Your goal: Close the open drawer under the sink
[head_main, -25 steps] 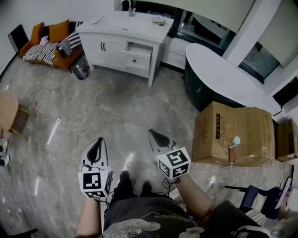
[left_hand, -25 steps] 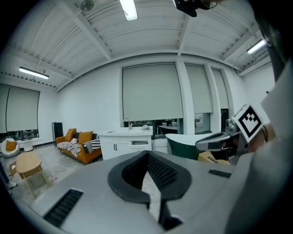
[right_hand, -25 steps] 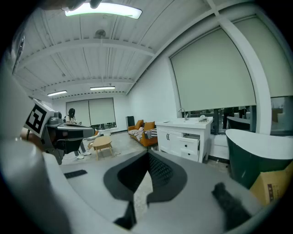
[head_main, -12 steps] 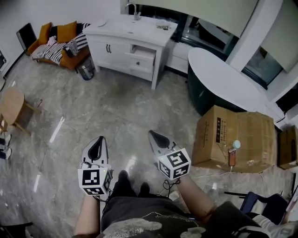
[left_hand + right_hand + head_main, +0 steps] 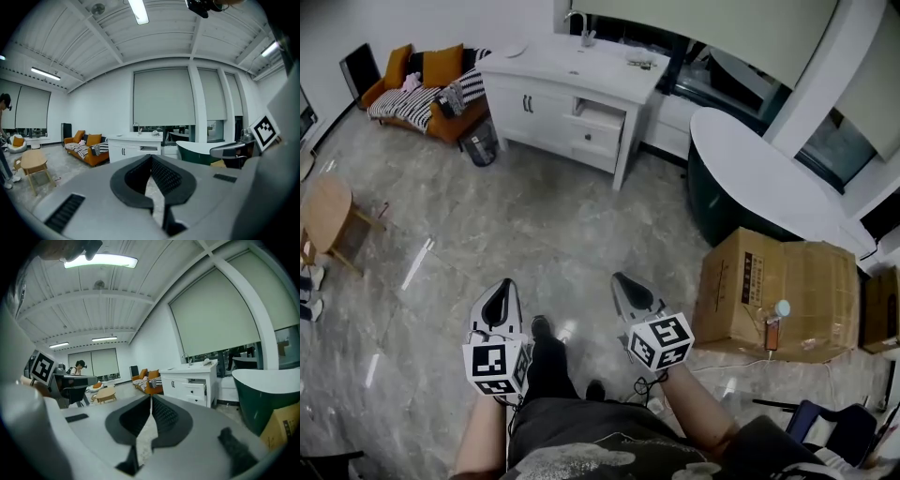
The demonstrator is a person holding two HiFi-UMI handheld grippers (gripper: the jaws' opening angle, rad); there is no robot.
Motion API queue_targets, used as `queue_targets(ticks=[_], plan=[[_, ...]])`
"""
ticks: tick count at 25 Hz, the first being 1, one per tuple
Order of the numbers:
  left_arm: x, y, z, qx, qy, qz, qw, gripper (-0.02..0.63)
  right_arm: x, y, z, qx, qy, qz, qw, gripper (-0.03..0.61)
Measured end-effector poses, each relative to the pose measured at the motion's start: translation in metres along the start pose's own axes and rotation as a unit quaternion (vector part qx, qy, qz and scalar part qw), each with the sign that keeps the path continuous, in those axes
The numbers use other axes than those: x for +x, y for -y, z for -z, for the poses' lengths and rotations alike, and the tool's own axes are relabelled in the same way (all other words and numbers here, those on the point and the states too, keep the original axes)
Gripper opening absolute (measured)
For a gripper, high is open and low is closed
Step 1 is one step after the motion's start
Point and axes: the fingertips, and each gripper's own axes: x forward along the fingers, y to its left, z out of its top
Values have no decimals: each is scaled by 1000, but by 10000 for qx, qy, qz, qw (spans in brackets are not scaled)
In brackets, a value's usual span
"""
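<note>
The white sink cabinet [image 5: 567, 89] stands against the far wall, several steps ahead of me. Its upper right drawer [image 5: 602, 115] is pulled out, open at the top. The drawer also shows small in the left gripper view [image 5: 149, 148] and in the right gripper view [image 5: 199, 386]. My left gripper [image 5: 501, 287] and right gripper [image 5: 624, 279] hang side by side over the marble floor, pointing toward the cabinet and far from it. Both are shut, tips together, with nothing between them [image 5: 151, 157] [image 5: 151, 397].
An orange sofa [image 5: 422, 89] and a dark bin [image 5: 481, 142] sit left of the cabinet. A dark green tub with a white rim [image 5: 750, 159] is to its right. A cardboard box [image 5: 778, 291] lies at my right, a round wooden table [image 5: 323, 220] at far left.
The cabinet, tub and box have slid lower in the head view, so I have come a little nearer. Both grippers stay shut and side by side.
</note>
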Motion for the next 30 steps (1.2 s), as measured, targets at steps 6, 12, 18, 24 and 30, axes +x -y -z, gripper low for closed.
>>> queue_targets(ticks=[6,12,18,24,30], plan=[[74,-40,-1,-51,-29,144,9999,14,62,33,-10,92,52,408,9991,28],[151,-91,-5,-29,-160,431,9989,14,142,55,-21,189,-109,827,9963,28],[214,-136,-22,65,-214,789,9966,14,217,61,-47,176,-164,1081,9939,28],[263,-169,-24,85,-322,1115,9932,14,273,77,-54,283,-262,1436,9889,27],[307,-187,-20,236,-286,1265,9913,14,301,98,-52,434,-312,1848,9813,27]])
